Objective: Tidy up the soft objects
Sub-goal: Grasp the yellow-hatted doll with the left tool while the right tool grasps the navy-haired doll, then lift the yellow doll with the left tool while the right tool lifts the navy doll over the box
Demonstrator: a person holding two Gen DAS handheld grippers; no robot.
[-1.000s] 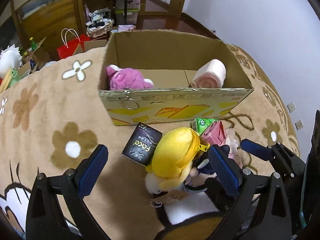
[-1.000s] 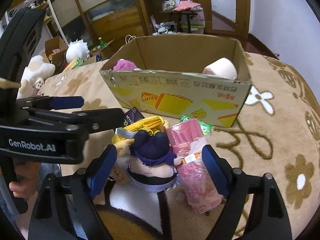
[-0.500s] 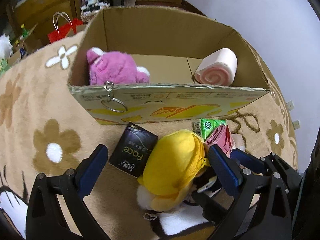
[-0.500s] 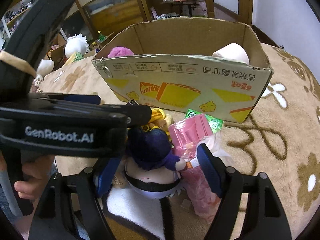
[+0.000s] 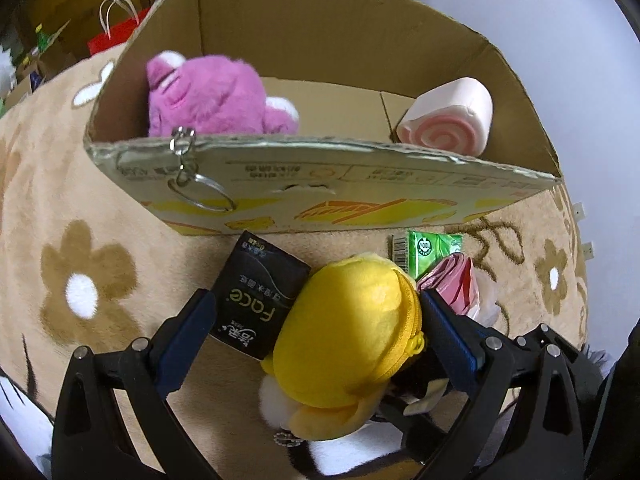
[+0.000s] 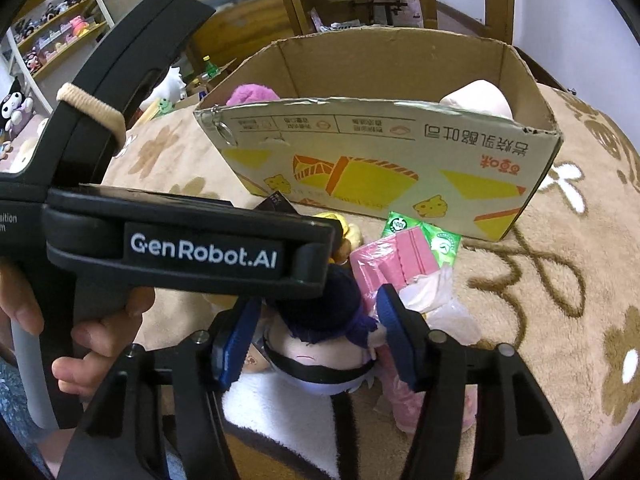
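Straddling the yellow plush [image 5: 352,332], my left gripper [image 5: 316,328] stands wide, while my right gripper [image 6: 316,340] pinches the purple-haired doll [image 6: 324,336], both just near the cardboard box [image 6: 380,168].

Both wrist views near, facing box [image 5: 320,184]

You have a deep-pile, fuzzy carpet [image 5: 80,240] under a matt corrugated cardboard box [image 5: 320,200] whose cut rim is rough and frayed; a shiny metal key ring [image 5: 200,194] hangs over its front wall. Inside, the pink plush [image 5: 208,96] looks shaggy, the swirl-roll cushion [image 5: 448,114] smooth and velvety. Your yellow plush [image 5: 348,336] is short, soft fleece with a zip. The black packet [image 5: 256,300] and green packet [image 5: 434,250] look glossy plastic film. Your gripper frames are matt black plastic with blue rubbery pads [image 6: 394,332].
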